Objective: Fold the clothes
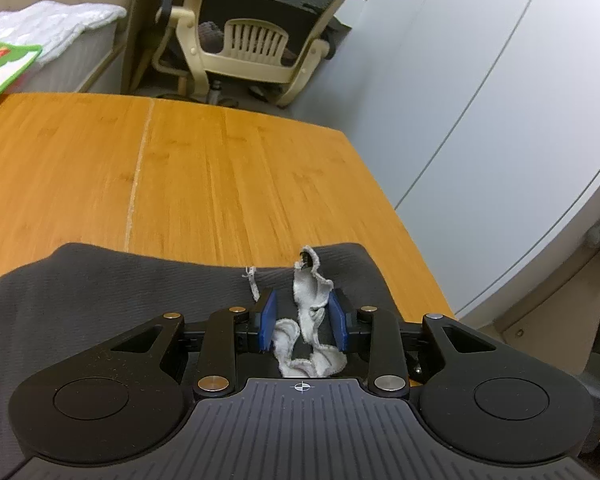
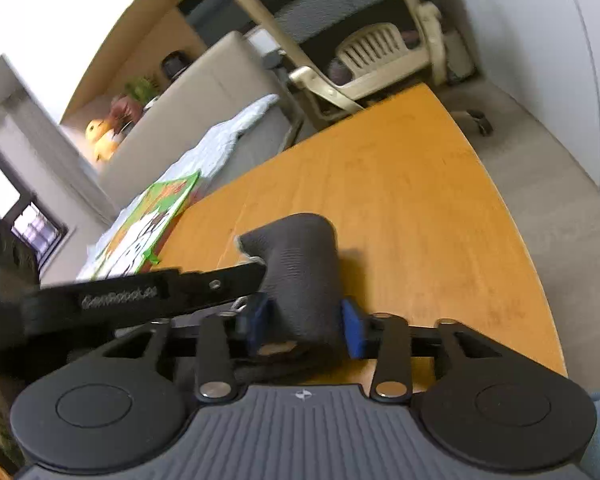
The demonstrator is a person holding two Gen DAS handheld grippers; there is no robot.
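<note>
A dark grey garment (image 1: 120, 292) lies on the near part of a wooden table (image 1: 220, 168). My left gripper (image 1: 302, 300) is shut on a bunched edge of it, and the pale grey lining (image 1: 314, 280) sticks up between the blue pads (image 1: 269, 316). In the right wrist view, a rolled-over fold of the same dark garment (image 2: 300, 248) fills the gap of my right gripper (image 2: 303, 312), with both blue pads against the cloth. The left gripper's black finger (image 2: 140, 292) crosses from the left and touches that fold. The view is tilted.
A beige office chair (image 1: 256, 40) stands beyond the table's far edge. To the left is a bed with a white blanket (image 1: 48, 24) and a green picture book (image 2: 148, 220). The table's right edge (image 1: 384, 200) drops to grey floor beside a white wall.
</note>
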